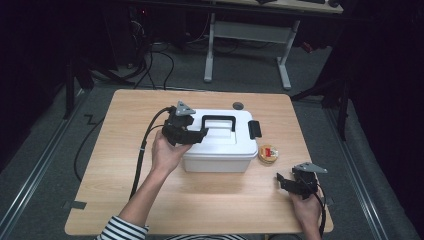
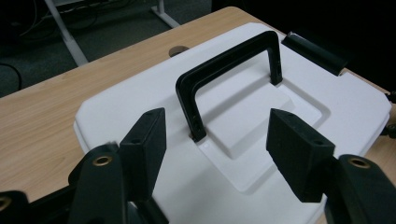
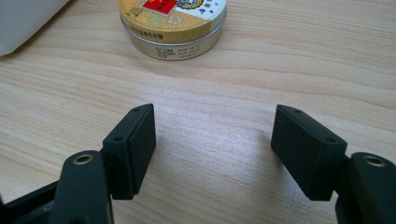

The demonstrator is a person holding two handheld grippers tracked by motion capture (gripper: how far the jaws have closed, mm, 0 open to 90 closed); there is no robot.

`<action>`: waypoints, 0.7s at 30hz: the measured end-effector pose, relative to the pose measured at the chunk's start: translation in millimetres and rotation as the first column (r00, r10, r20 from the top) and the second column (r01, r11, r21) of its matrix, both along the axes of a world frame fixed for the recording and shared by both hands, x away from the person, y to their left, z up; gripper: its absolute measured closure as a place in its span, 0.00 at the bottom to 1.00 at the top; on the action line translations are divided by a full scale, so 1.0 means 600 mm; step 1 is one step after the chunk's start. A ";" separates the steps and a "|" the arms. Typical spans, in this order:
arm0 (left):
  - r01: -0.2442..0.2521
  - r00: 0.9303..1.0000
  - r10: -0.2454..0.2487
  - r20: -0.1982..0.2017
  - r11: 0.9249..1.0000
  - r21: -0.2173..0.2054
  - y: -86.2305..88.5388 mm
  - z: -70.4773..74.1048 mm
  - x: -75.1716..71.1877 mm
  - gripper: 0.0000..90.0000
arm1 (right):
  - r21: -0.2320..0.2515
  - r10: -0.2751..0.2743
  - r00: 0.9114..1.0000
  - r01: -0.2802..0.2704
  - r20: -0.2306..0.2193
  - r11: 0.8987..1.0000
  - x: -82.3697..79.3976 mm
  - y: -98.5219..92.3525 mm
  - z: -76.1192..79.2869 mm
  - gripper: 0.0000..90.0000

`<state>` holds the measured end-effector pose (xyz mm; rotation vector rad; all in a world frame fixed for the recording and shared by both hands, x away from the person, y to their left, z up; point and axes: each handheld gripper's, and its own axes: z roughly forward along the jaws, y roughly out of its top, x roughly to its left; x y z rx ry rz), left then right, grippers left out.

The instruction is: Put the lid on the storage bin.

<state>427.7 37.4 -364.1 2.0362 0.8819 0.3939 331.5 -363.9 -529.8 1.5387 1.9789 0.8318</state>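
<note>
Left hand-held gripper (image 1: 196, 134) hangs over the left part of a white box (image 1: 220, 157) on the table (image 1: 125, 115), its jaws spread with nothing between the pads. From above, the left hand (image 1: 167, 152) grips it from behind and a black cable trails off its back. The left gripper view (image 2: 215, 149) adds what the high view cannot give: the black handle (image 2: 229, 70) stands upright on the lid, one foot just ahead of the left pad, and the lid has a sunken square under the handle. A black latch (image 1: 254, 129) sits on the box's right end. Just right of the box lies a small round tin (image 1: 268, 154); the right gripper view shows its yellow and red lid and silver rim (image 3: 173, 32). Further right, the right hand-held gripper (image 1: 286, 182) rests low near the table's front edge, jaws spread over bare wood (image 3: 212, 154), well short of the tin.
</note>
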 end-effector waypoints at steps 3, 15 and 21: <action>0.001 1.000 -0.001 0.000 1.000 0.001 -0.006 0.002 0.004 0.43 | 0.000 0.000 1.000 0.000 0.000 1.000 0.000 0.000 0.000 0.35; -0.014 1.000 0.015 -0.024 0.999 0.048 -0.040 -0.009 0.036 0.45 | 0.000 0.002 1.000 -0.002 0.000 1.000 0.000 0.000 0.000 0.35; -0.045 0.998 0.048 -0.038 0.997 0.059 -0.041 -0.020 0.049 0.47 | 0.000 0.002 1.000 -0.002 0.000 1.000 0.000 0.000 0.000 0.34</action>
